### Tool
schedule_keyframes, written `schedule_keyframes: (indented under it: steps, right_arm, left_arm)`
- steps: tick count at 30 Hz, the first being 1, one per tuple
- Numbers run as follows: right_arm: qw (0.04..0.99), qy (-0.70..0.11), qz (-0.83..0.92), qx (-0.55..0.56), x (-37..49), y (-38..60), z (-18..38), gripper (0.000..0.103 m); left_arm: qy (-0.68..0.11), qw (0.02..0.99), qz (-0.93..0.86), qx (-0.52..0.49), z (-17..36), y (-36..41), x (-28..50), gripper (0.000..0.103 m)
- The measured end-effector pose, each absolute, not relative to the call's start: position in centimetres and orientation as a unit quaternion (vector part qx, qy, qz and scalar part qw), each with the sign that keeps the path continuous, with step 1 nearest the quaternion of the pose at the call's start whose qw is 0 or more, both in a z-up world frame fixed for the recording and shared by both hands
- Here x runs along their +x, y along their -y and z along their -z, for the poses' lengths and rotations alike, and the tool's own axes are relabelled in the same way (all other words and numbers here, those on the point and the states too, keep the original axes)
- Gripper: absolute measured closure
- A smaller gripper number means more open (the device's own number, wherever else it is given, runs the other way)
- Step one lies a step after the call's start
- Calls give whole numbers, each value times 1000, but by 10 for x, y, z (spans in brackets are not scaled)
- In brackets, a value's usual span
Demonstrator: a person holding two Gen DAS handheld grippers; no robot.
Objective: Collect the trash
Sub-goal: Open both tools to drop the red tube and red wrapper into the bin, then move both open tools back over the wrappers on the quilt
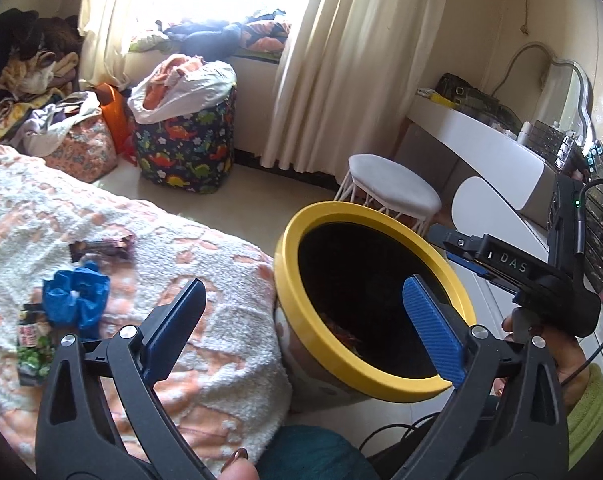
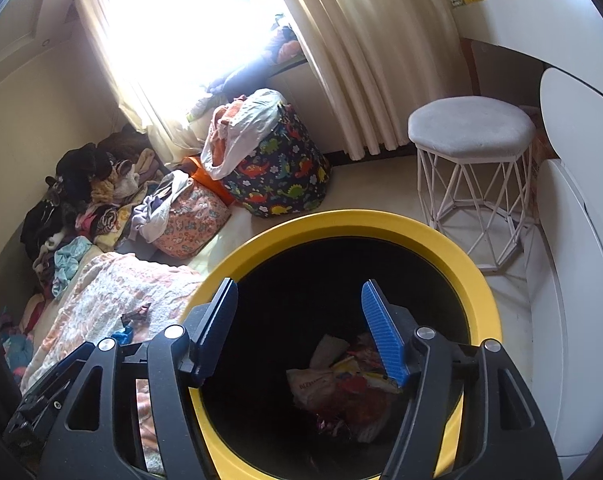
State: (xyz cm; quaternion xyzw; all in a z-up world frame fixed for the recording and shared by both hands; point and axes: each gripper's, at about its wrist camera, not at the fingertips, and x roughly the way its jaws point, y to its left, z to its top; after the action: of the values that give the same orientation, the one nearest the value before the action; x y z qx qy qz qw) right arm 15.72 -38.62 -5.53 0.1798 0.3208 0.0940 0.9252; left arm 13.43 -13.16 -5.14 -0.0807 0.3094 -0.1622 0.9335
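Left wrist view, left gripper [image 1: 301, 320] jaws spread wide and empty, yellow-rimmed bin [image 1: 375, 384] against the bed's [image 1: 221, 380] corner, blue wrapper [image 1: 75, 294] near the bed's left edge, right wrist view, right gripper [image 2: 301, 332] jaws apart, empty, above the bin's mouth, trash [image 2: 341, 392] on its bottom.

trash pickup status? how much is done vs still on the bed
Done: crumpled wrappers already lie at the bottom of the yellow-rimmed bin. In hand: nothing; the right gripper is open over the bin and the left gripper is open and empty beside it. Left: a blue plastic bag, a dark wrapper and a green packet on the blanket.
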Motion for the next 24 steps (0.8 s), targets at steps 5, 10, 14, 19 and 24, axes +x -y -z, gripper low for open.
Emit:
schedule_keyframes:
  steps: [5,10,14,19,24]
  right_arm:
    - [930,-309,-114,165,155,370,45,39]
    - [932,-300,-131,152,151,354,37,38]
    - [933,-297,-145,143,148,341,34,38]
    - [934,-293,-161,130,144,324,31,38]
    - [933,-291,-176,118,140,306,30,38]
  left_arm:
    - [-299,939,146,-82,45,118,129,12]
    - [-293,943,129,-88,41,105,126,12]
    - [-289,946,113,-93,39,92,122,12]
    - [-284,949,95,-100,37,75,118,12]
    - [-279,951,77,-108,36,56,113,12]
